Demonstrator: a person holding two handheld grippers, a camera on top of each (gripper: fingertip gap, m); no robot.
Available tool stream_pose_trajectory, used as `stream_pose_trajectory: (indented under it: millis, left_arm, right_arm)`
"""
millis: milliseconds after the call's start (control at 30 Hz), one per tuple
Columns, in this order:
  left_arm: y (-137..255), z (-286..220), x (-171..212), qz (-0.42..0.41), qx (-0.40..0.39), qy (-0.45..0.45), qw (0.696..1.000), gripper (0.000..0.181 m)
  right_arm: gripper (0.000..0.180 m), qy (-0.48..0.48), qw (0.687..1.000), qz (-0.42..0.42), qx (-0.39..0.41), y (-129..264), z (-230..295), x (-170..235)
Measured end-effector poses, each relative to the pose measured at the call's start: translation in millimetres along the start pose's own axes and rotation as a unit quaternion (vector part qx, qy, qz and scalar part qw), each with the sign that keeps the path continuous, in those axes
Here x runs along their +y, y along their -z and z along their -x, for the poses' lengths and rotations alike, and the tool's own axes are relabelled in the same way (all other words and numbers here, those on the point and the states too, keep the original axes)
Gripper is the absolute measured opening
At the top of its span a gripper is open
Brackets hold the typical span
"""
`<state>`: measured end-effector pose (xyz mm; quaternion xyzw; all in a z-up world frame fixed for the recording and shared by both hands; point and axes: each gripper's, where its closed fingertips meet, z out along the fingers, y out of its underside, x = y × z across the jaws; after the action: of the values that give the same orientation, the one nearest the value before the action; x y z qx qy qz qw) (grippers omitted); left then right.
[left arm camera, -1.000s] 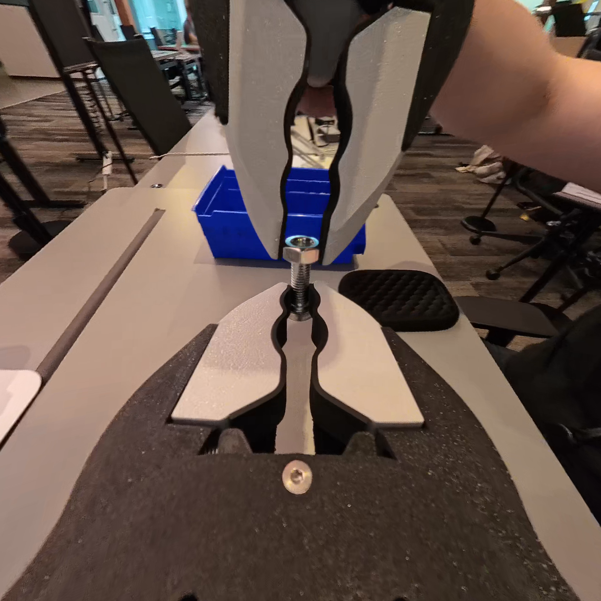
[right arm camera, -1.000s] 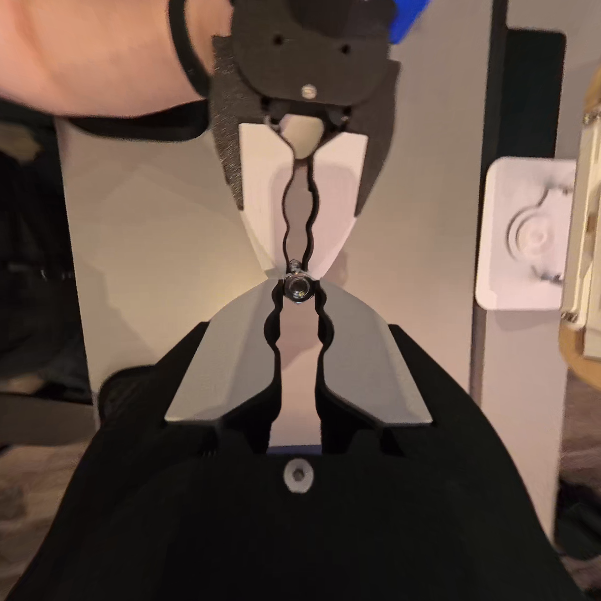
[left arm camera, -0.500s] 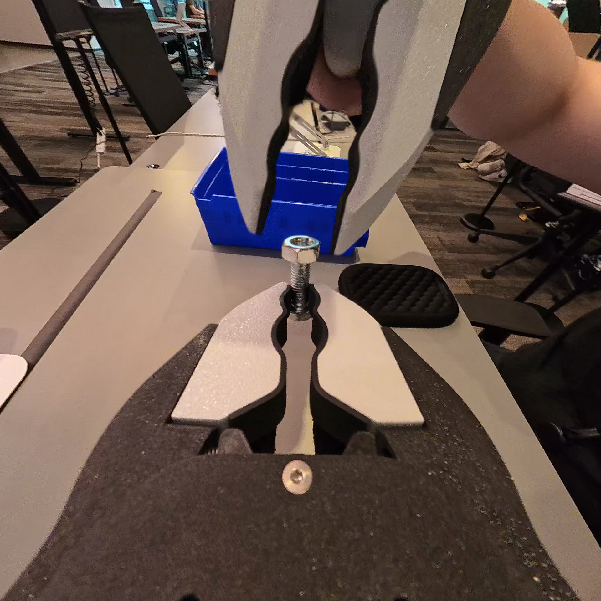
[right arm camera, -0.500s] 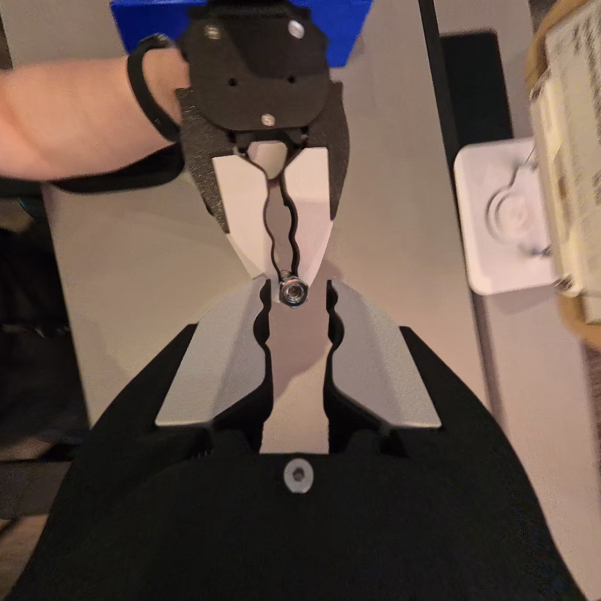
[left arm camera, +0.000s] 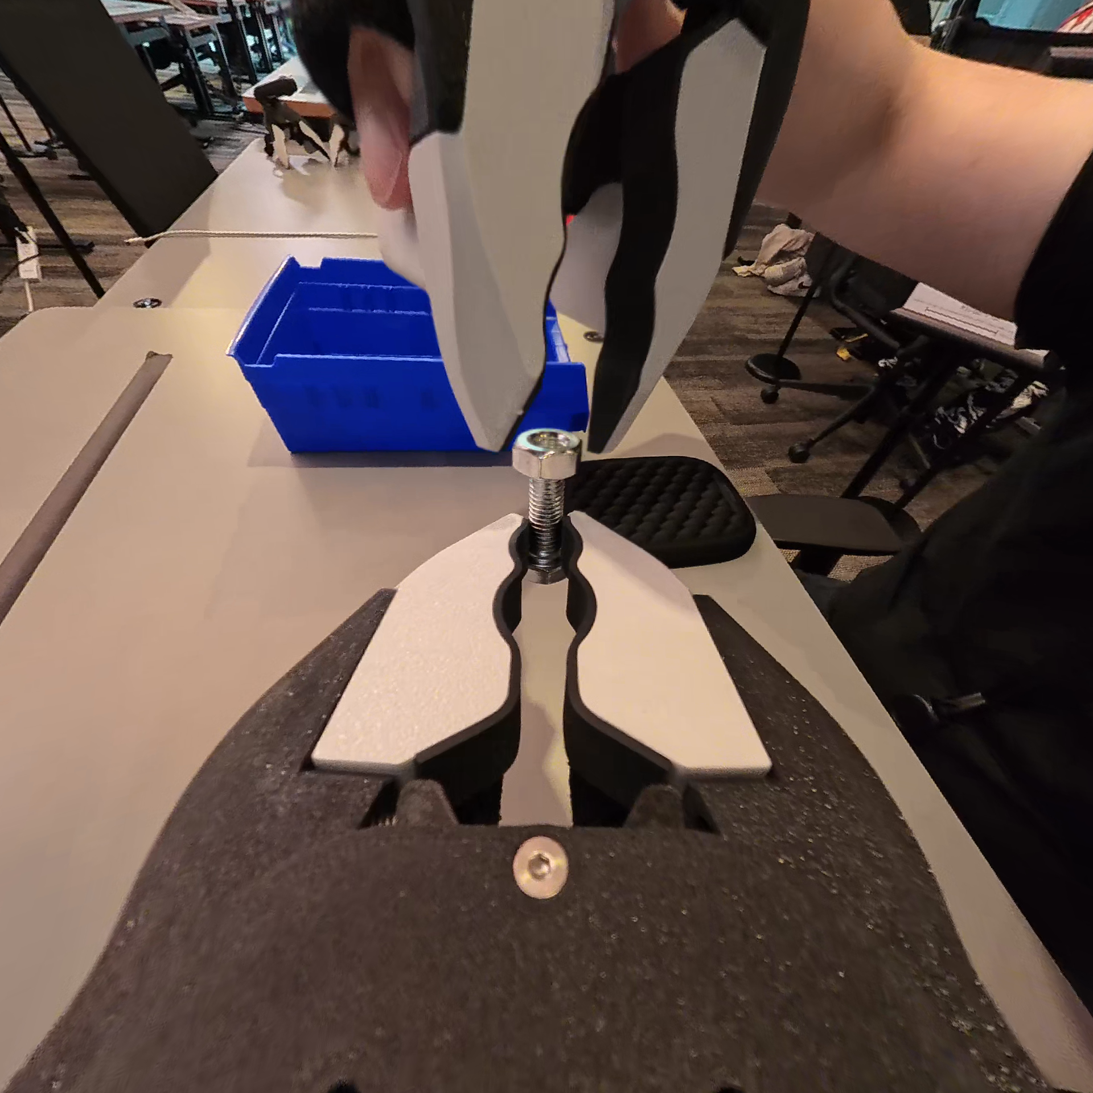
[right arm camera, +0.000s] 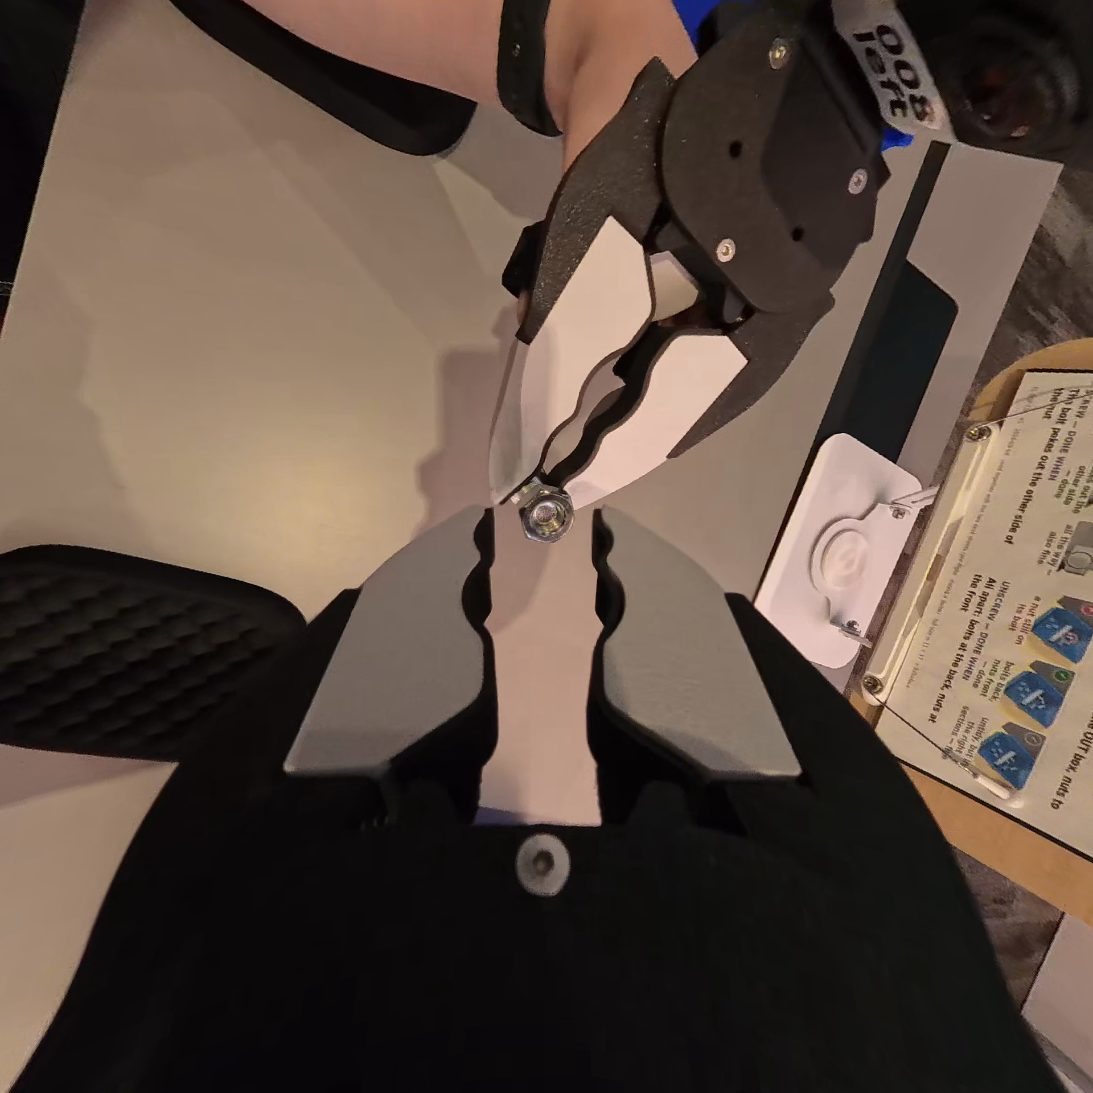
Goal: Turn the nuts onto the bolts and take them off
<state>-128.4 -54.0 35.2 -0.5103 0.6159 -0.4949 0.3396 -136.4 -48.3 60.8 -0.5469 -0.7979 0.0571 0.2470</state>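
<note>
Right tool (left arm camera: pixel 547 440) apart around nut (left arm camera: pixel 544 459), not touching.

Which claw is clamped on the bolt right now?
The left claw, shut on the bolt. The right claw is open around the nut.

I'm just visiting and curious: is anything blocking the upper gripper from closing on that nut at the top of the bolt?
Nothing visible stands in the way. The right gripper is open, its tips on either side of the nut with only air between. The left gripper is shut on the bolt lower down, clear of the nut.
</note>
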Motion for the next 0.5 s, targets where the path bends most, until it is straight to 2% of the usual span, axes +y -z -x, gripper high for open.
stream_pose_trajectory:
  millis: [133,267,367,500]
  left_arm:
    - [2.7,-2.3,-2.6,-0.008,0.008,0.002,1.000,0.009]
    - [3.8,2.6,-1.4,-0.004,-0.007,0.003,1.000,0.009]
    - [5.1,11.6,-0.2,-0.001,-0.032,0.012,0.999,0.009]
    - [8.3,24.3,3.8,0.008,-0.067,0.022,0.997,0.009]
  right_arm:
    - [0.019,-0.005,1.000,-0.004,-0.001,-2.5,-0.9,-2.8]
    - [0.019,-0.050,0.999,0.000,-0.006,-4.1,-4.1,-0.8]
    - [0.019,-0.131,0.991,0.006,-0.006,-6.6,-10.4,3.6]
    - [0.018,-0.262,0.965,0.009,0.015,-12.2,-20.4,9.2]
